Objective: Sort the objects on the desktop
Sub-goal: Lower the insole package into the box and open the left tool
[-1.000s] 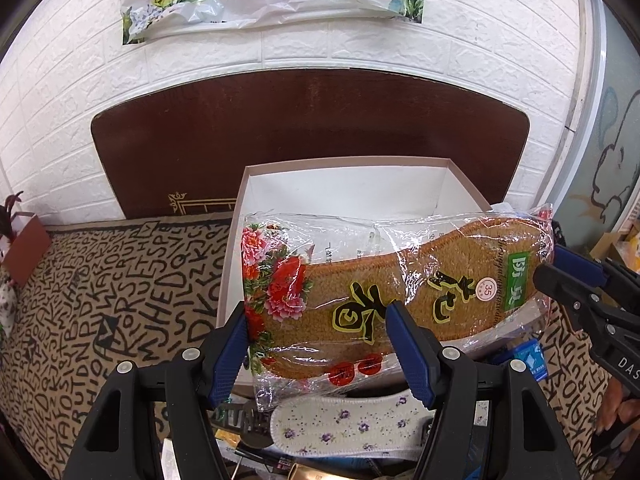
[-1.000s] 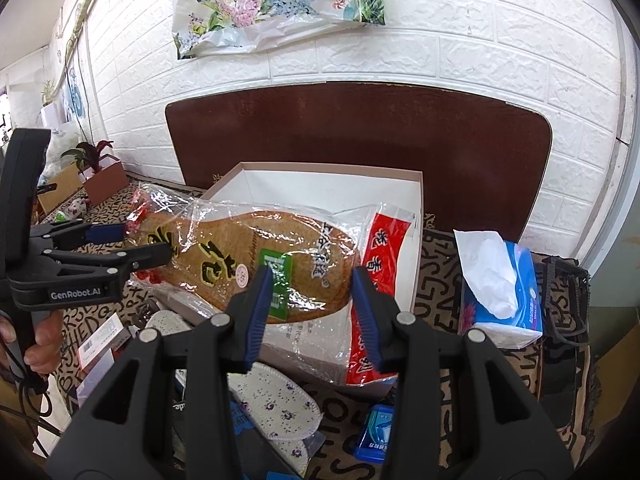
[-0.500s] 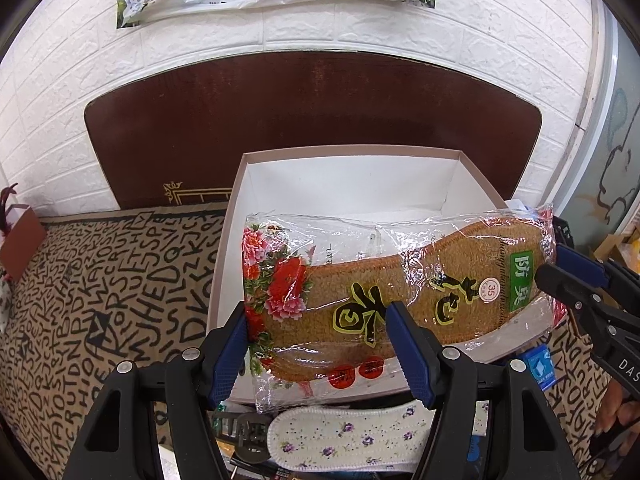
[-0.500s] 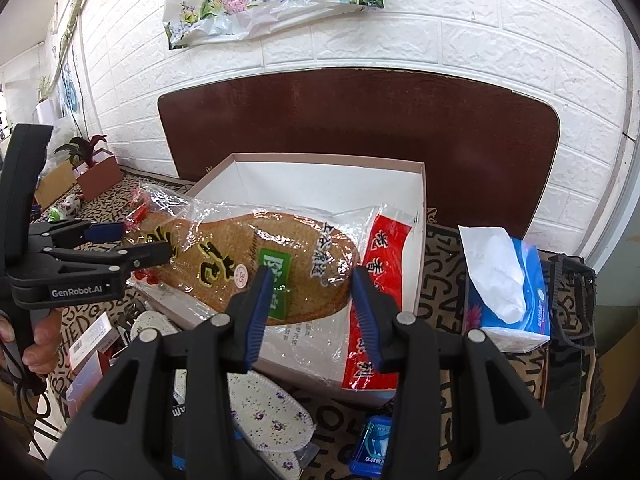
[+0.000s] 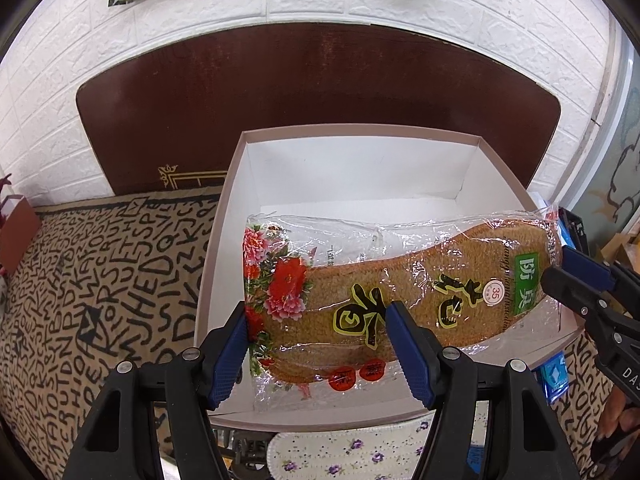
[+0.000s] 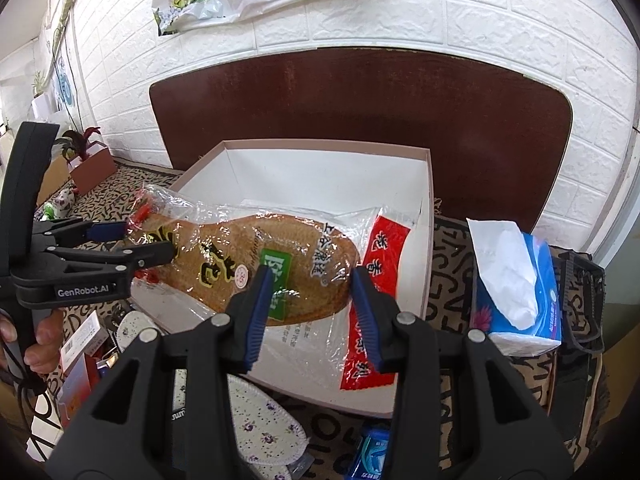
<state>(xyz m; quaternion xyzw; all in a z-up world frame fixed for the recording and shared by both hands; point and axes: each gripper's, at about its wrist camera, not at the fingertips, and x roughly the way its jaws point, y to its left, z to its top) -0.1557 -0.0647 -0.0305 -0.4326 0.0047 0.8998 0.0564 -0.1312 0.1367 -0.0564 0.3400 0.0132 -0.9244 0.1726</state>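
Insole pack (image 5: 404, 292) (brown insole in clear plastic, floral print at one end, red header at the other) lies across the near half of the white box (image 5: 352, 172), hanging over the near rim. Left claw (image 5: 316, 350) sits at the floral end of the pack: blue pads spread wide either side of it, left pad (image 5: 230, 356) at the pack's edge, right pad (image 5: 408, 354) over the brown part; cannot tell if either pad bears on the plastic. In the right wrist view the left claw (image 6: 132, 242) comes in from the left with its fingers either side of that end. Right claw (image 6: 312, 316) is at the toe end, pads wide apart, left pad (image 6: 260, 312) over the green label, right pad (image 6: 366, 316) over the red header; contact unclear here too. White floral insole (image 6: 264, 428) lies on the table just near of the box, partly under the right claw. Tissue pack (image 6: 516, 284) stands right of the box on the letter-print tablecloth (image 5: 92, 280). Small blue packet (image 6: 370, 454) near the box's front right corner.
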